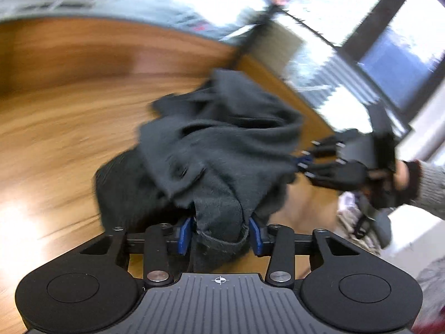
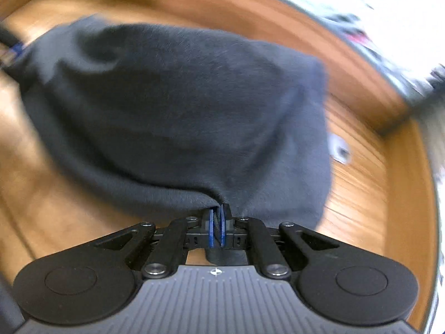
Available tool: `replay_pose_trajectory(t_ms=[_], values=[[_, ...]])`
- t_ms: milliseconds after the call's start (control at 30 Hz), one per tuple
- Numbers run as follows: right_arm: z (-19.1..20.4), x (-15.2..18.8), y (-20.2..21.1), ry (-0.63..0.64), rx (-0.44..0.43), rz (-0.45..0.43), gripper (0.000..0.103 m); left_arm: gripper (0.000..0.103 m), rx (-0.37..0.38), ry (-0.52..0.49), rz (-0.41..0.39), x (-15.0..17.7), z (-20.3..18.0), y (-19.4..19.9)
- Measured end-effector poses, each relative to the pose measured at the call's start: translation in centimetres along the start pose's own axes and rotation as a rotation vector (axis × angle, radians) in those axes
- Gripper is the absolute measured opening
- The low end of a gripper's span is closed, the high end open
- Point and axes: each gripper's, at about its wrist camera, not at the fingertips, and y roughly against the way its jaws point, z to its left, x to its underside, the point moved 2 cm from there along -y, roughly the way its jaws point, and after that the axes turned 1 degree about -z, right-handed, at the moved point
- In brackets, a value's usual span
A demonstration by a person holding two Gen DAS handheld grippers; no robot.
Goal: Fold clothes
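One dark garment (image 1: 222, 144) hangs bunched over the wooden surface (image 1: 69, 117), pinched by two tongs: left tongs (image 1: 221, 233) at 6 o'clock, right tongs (image 2: 217, 229) gripping its edge. Windows (image 1: 389, 41) lie at 2 o'clock.

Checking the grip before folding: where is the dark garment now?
The dark garment hangs over the wooden table, pinched between the left gripper and right gripper.

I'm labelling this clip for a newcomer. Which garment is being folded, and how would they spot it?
Start at the wooden table. Above it hangs the dark grey garment, pinched between the left tongs and right tongs. Unlike the pale patterned fabric at the table's edge, it is plain, fuzzy charcoal.
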Motion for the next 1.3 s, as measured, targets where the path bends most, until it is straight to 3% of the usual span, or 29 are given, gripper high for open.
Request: replay_pose_trajectory(t_ms=[133,167,433,667,867,933,1033,1133,1300], values=[[-1.4,-0.4,3.0,-0.085,0.078,-0.090,0.004,0.037,0.071,-0.062,-0.077,-1.4,-3.1,0.2],[-1.8,-0.5,3.8,-0.106,0.097,-0.112,0.004,0.036,0.031,-0.034,-0.136,-1.8,-3.3,0.7],[-2.0,-5.6,10.5,-0.103,0.181,-0.336,0.004,0.032,-0.054,0.156,-0.388,-5.2,-0.7,7.8],[-1.3,-15.1,11.6,0.005,0.155,-0.506,0.003,0.030,-0.224,0.244,-0.607,-7.4,2.6,16.2],[-0.6,-23.8,11.3,0.101,0.153,-0.653,0.003,0.029,-0.333,0.194,-0.728,-10.0,2.7,23.2],[-0.2,-25.3,10.9,0.141,0.138,-0.646,0.003,0.029,-0.358,0.164,-0.730,-10.6,2.0,24.6],[0.1,-25.6,9.6,0.169,0.101,-0.594,0.003,0.029,-0.391,0.128,-0.661,-9.8,0.9,24.5],[0.4,-23.9,7.1,0.191,0.069,-0.473,0.003,0.030,-0.420,0.088,-0.551,-8.3,-0.5,20.3],[0.9,-17.0,2.3,0.186,0.043,-0.232,0.003,0.030,-0.340,0.141,-0.359,-4.0,-1.0,12.5]])
